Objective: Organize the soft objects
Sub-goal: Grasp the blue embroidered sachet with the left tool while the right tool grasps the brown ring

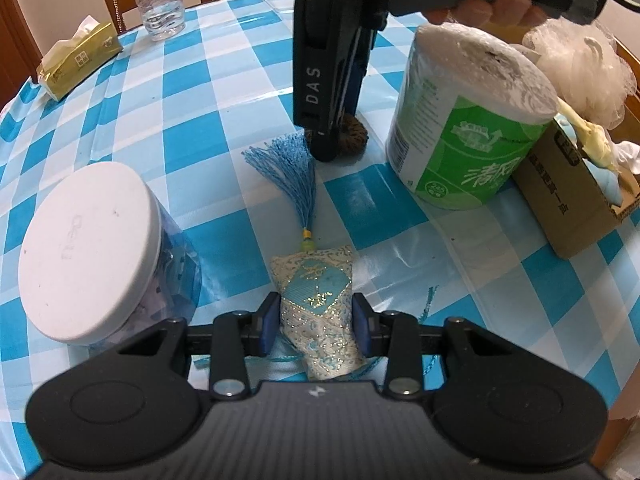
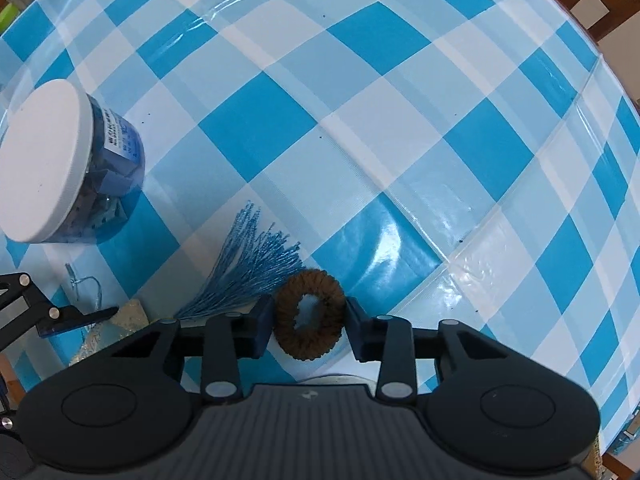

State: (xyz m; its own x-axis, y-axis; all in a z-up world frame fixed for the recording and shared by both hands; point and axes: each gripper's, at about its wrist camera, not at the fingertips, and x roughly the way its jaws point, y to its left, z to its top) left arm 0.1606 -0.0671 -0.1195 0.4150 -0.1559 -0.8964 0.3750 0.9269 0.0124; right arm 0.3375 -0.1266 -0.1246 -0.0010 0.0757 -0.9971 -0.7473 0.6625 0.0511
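Observation:
A blue and white embroidered sachet with a long blue tassel lies on the checked tablecloth. My left gripper has its blue pads against both sides of the sachet. A brown knitted hair ring lies flat on the cloth beside the tassel tip. My right gripper has its pads touching both sides of the ring. In the left wrist view the right gripper stands upright over the ring.
A white-lidded jar stands at the left; it also shows in the right wrist view. A wrapped tissue roll, a cardboard box of soft items, a mesh sponge, a tissue pack and a water bottle stand around.

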